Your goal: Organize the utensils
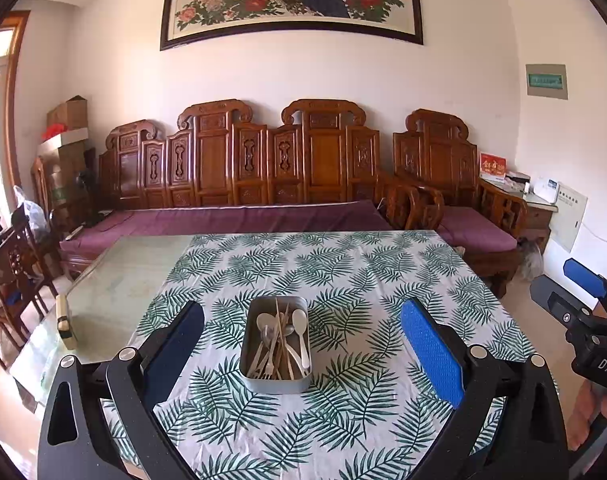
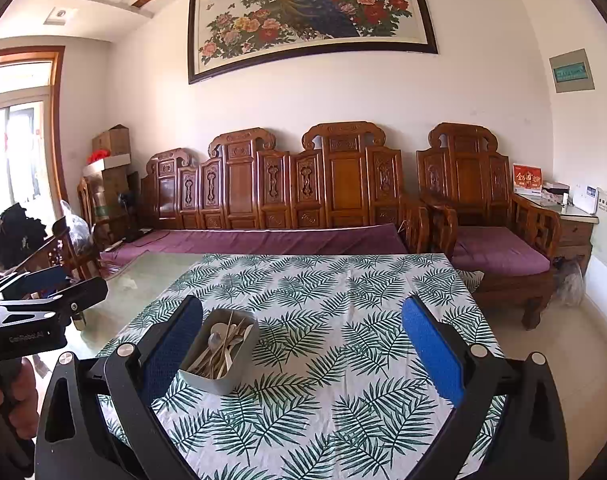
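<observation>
- We find the utensils all lying together in the metal tin, which stands on the leaf-print tablecloth near the front edge of the table; nothing lies loose on the cloth in either view.
- We see white spoons, pale forks and thin sticks, perhaps chopsticks, crossed over one another in a jumble, bowls toward the far end and tines toward us.
- Our left gripper hovers above the cloth with its tongs wide apart, the tin framed between them and nothing held.
- Our right gripper also hovers with its tongs wide apart and empty; from its camera the tin sits close to its left finger.
- We judge this fits two stages: everything gathered into the tin as the tidy result, or a mixed heap waiting to be sorted by kind. The pictures do not settle which.
- If pieces are to be lifted, we would do well to pinch one handle at a time, high on the pile, since the crossed sticks may drag neighbours out.
- We would steady the tin with the other gripper, as it looks light and may slide on the cloth.
</observation>
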